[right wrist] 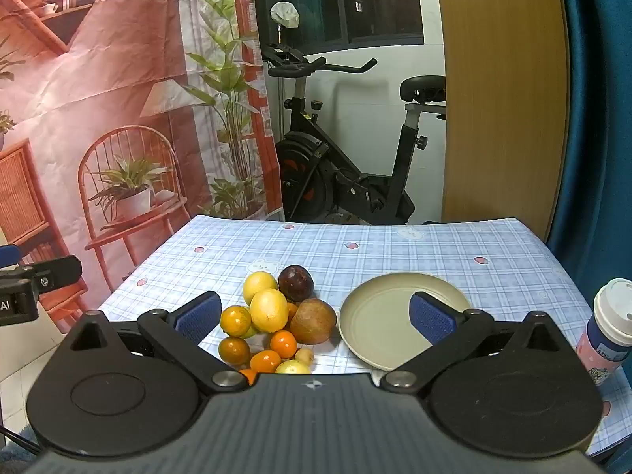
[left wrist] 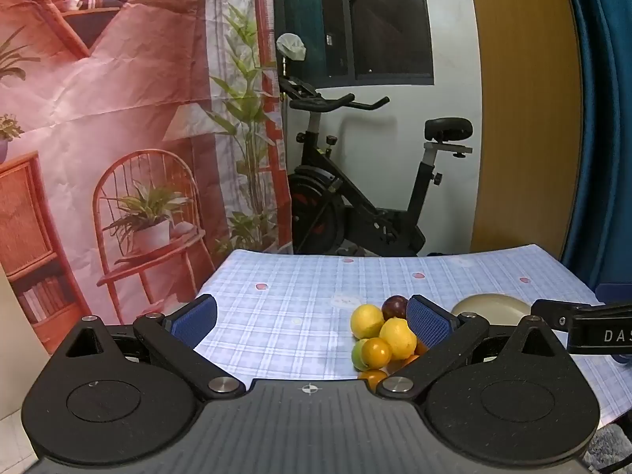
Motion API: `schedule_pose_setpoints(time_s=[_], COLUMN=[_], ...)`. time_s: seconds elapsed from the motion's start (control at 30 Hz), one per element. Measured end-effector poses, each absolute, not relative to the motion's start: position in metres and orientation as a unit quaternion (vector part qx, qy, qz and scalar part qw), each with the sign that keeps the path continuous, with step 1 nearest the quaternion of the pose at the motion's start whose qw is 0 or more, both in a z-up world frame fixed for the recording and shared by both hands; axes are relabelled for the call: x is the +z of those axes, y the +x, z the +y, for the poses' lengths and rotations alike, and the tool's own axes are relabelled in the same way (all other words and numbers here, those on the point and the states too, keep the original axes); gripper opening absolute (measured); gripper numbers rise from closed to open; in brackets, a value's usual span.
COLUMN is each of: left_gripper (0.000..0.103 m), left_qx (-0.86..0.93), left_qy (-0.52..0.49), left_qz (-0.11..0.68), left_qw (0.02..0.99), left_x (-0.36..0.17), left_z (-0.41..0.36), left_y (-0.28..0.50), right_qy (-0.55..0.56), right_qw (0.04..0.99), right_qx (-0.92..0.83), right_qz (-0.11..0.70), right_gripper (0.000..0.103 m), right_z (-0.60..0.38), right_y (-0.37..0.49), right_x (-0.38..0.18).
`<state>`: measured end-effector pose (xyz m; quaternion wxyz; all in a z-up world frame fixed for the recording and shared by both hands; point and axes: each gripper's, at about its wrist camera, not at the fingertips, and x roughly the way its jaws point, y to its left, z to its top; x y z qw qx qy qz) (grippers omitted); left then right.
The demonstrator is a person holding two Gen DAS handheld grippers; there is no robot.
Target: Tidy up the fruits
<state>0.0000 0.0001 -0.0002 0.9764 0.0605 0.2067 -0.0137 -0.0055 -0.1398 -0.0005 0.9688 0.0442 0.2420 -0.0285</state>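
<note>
A pile of fruit lies on the checked tablecloth: two yellow lemons [right wrist: 269, 309], a dark purple fruit [right wrist: 296, 283], a brown round fruit [right wrist: 313, 320], several small oranges [right wrist: 236, 320] and small green-yellow fruits [right wrist: 292, 366]. A beige plate [right wrist: 375, 335] sits empty to the pile's right. My right gripper [right wrist: 314, 316] is open, above the near edge, spanning the pile and plate. My left gripper [left wrist: 312, 322] is open to the pile's left; its right finger hides part of the pile [left wrist: 383, 339] and the plate [left wrist: 489, 308].
A paper cup with a white lid [right wrist: 606, 331] stands at the table's right edge. An exercise bike [right wrist: 347, 166] stands behind the table, beside a printed backdrop [right wrist: 118, 118]. A blue curtain [right wrist: 596, 118] hangs at the right.
</note>
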Motion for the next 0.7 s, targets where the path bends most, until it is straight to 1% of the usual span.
schedule_pose_setpoints(time_s=[0.27,0.7], left_gripper=[0.103,0.103], left_qx=[-0.015,-0.002], left_qy=[0.059,0.060], left_qz=[0.204,0.195], left_qw=[0.977,0.979], left_x=[0.0083,0.0054], left_z=[0.0034,-0.0011], left_y=[-0.0026,-0.0038], right_qy=[0.044,0.042], right_qw=[0.969,0.971], right_qx=[-0.026,-0.026], right_qz=[0.240,0.236], right_gripper=[0.103,0.103], right_z=[-0.1388,-0.1355], right_y=[-0.0064,-0.0052], right_x=[-0.0008,0.0017])
